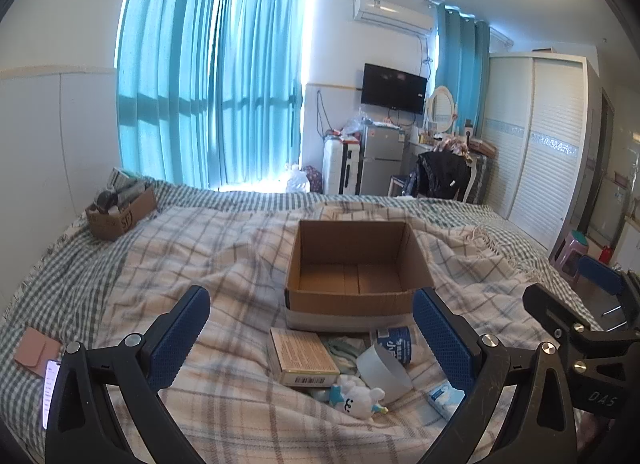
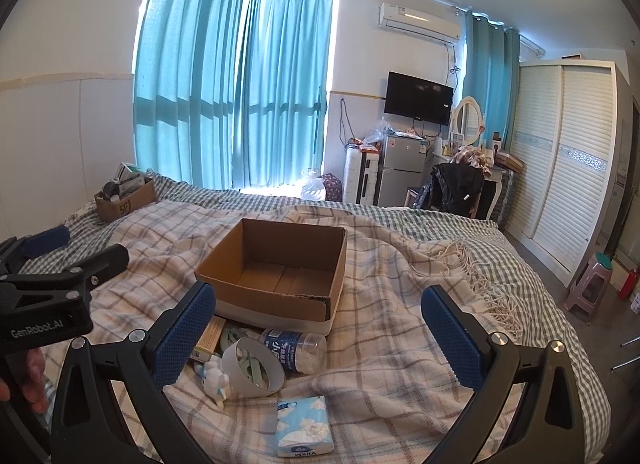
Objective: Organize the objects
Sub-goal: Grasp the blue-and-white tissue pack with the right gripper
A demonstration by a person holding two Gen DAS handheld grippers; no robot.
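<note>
While the cardboard box (image 1: 356,260) sat empty on the plaid blanket (image 2: 400,364), both grippers, left (image 1: 312,336) and right (image 2: 320,328), hovered spread and unladen; sorting seemingly had not begun, the tissue pack (image 2: 305,432) likeliest first.

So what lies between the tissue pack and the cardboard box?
In the right wrist view, a white paper ring and a plastic bottle lie between the tissue pack and the box.

open cardboard box (image 1: 356,264), clutter (image 1: 344,364) in front
</note>
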